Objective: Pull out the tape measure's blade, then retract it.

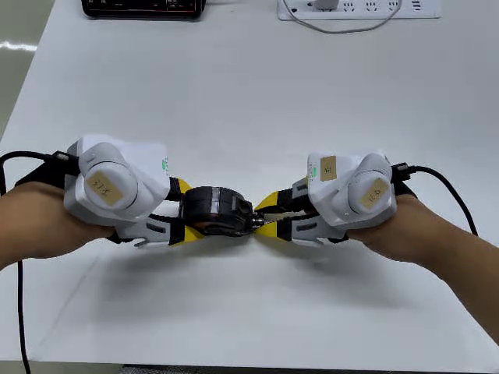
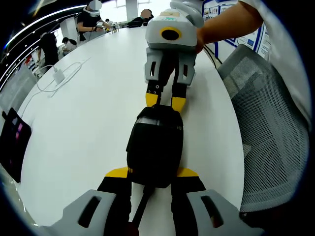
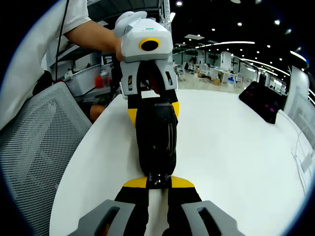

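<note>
- The tape measure [image 1: 216,210] is clamped by its case in the left hand-held gripper [image 1: 185,210], at the near part of the surface [image 1: 249,101].
- Its blade tip [image 1: 257,220] is pinched in the right hand-held gripper [image 1: 267,216].
- A power strip [image 1: 359,8] is seen at the far edge.

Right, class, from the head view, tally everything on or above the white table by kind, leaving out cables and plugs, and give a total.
tape measure: 1
grippers: 2 (left gripper, right gripper)
power strip: 1
black device at the far edge: 1
Total: 5
</note>
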The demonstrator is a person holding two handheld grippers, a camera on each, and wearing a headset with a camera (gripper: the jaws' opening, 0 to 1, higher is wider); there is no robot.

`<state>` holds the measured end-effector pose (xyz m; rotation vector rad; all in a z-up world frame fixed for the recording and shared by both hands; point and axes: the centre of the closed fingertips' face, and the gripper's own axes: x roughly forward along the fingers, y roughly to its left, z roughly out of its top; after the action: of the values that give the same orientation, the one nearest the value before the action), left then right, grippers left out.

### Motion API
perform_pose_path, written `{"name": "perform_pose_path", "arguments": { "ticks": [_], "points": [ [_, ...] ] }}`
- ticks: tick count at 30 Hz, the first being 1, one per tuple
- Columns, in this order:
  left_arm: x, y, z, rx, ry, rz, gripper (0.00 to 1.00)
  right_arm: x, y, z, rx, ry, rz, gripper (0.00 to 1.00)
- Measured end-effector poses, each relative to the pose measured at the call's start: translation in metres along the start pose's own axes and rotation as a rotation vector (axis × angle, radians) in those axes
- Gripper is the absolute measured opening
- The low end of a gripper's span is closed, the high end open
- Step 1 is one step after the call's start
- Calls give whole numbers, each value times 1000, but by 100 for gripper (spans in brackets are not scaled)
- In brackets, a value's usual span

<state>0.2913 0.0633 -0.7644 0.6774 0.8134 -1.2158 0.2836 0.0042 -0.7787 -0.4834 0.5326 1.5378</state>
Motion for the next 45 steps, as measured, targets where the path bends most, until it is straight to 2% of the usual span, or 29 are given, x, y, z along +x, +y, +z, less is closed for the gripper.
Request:
{"name": "perform_pose_path", "arguments": {
  "ticks": [17,45],
  "points": [
    [1,0,0,-20,-5,8,25,-15,-2,-11,-15,25,-11,10],
    [0,1,-1,-18,7,11,25,-36,-4,-24,-8,57,-20,10]
  ]
}}
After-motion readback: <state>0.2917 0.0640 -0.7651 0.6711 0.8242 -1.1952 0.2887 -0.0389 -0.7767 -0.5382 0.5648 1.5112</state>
